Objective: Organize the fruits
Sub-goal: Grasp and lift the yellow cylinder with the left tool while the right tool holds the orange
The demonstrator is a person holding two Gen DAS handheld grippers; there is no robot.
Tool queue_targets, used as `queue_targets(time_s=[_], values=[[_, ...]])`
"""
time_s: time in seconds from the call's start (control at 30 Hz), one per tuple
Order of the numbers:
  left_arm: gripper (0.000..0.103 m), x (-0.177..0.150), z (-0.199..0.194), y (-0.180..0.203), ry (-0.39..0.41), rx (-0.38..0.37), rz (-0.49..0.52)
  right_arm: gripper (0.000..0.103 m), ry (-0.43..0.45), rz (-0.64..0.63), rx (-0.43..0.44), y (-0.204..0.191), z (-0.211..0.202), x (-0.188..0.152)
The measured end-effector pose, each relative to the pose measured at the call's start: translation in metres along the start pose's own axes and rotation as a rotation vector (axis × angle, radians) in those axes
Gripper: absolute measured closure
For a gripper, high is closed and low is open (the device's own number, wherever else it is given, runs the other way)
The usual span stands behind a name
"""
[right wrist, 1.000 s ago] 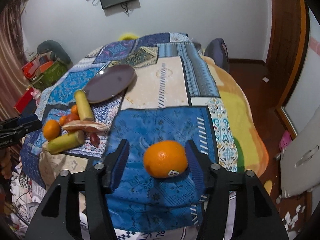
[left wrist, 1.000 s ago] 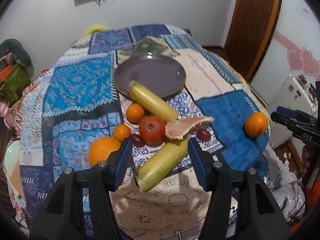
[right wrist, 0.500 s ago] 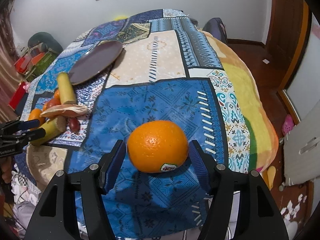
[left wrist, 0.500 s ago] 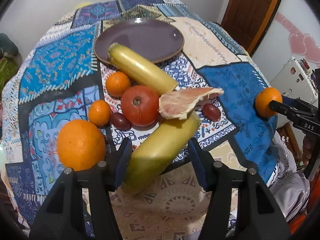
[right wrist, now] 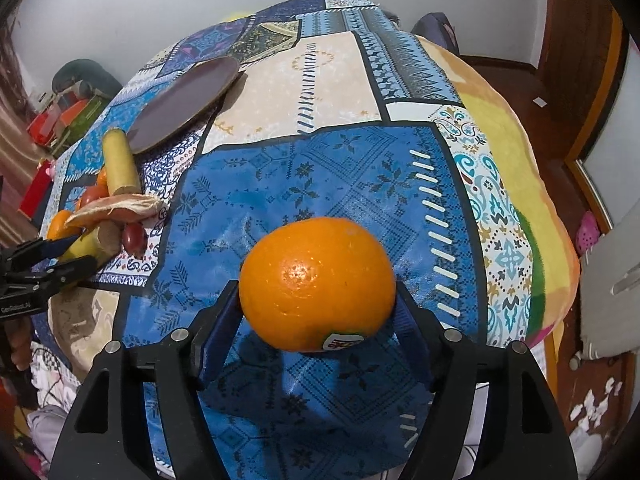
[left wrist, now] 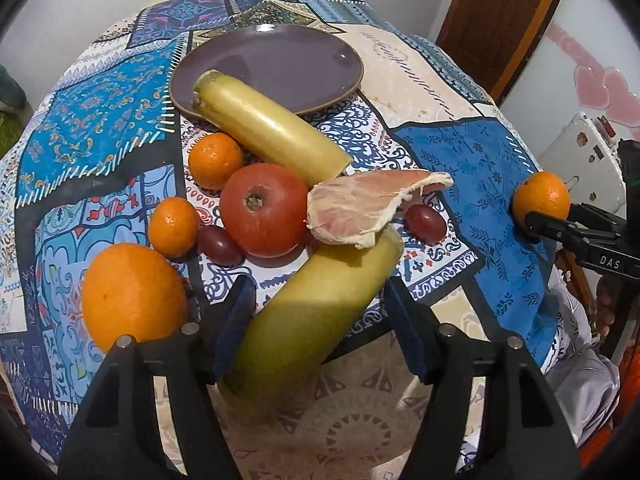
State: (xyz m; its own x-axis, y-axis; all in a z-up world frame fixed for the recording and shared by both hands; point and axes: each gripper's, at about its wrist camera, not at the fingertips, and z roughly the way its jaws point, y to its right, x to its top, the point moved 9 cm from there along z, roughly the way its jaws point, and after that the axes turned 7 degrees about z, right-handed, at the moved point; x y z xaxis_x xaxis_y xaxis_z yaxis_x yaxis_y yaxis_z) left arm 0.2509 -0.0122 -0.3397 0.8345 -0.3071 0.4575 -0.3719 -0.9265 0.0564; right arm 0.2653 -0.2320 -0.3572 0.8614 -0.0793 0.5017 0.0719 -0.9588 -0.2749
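My left gripper (left wrist: 320, 312) is open around the near end of a yellow-green banana (left wrist: 316, 308) lying on the patchwork cloth. A grapefruit slice (left wrist: 360, 208) rests on its far end. Beside it lie a red tomato (left wrist: 262, 208), a second banana (left wrist: 268, 124), a large orange (left wrist: 132, 296), two small tangerines (left wrist: 214, 160) and two grapes (left wrist: 426, 220). An empty purple plate (left wrist: 280, 64) sits behind. My right gripper (right wrist: 318, 300) is open with its pads at both sides of a stickered orange (right wrist: 318, 282); this orange also shows in the left view (left wrist: 540, 200).
The table's right edge drops to a wooden floor (right wrist: 560, 92) with a door frame. Boxes and bags (right wrist: 60, 108) stand past the far left edge. A white appliance (left wrist: 580, 160) stands beyond the right gripper.
Both grippers have moved forward and down. The banana now reaches deep between the left fingers, and the orange fills the gap between the right fingers.
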Motion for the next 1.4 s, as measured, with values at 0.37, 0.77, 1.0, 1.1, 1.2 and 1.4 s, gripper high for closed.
queue_targets(time_s=[0.37, 0.77, 1.0, 1.1, 1.2, 1.4], values=[[0.06, -0.014, -0.017, 0.015, -0.027, -0.086, -0.044, 0.037, 0.057, -0.031, 0.047, -0.015, -0.016, 0.009], [0.062, 0.0, 0.01, 0.025, -0.038, -0.067, 0.009, 0.037, 0.11, -0.083, 0.082, -0.041, -0.028, 0.022], [0.063, -0.002, -0.01, 0.027, -0.015, -0.092, -0.017, 0.037, 0.126, -0.072, 0.08, -0.04, -0.034, 0.023], [0.063, 0.0, -0.028, 0.027, 0.024, -0.081, -0.015, 0.037, 0.153, -0.088, 0.076, -0.045, -0.044, 0.027], [0.063, 0.005, -0.048, 0.024, 0.078, -0.058, -0.009, 0.037, 0.179, -0.1, 0.082, -0.051, -0.053, 0.032], [0.064, 0.019, -0.079, 0.017, 0.168, -0.024, -0.019, 0.037, 0.225, -0.129, 0.105, -0.068, -0.068, 0.043]])
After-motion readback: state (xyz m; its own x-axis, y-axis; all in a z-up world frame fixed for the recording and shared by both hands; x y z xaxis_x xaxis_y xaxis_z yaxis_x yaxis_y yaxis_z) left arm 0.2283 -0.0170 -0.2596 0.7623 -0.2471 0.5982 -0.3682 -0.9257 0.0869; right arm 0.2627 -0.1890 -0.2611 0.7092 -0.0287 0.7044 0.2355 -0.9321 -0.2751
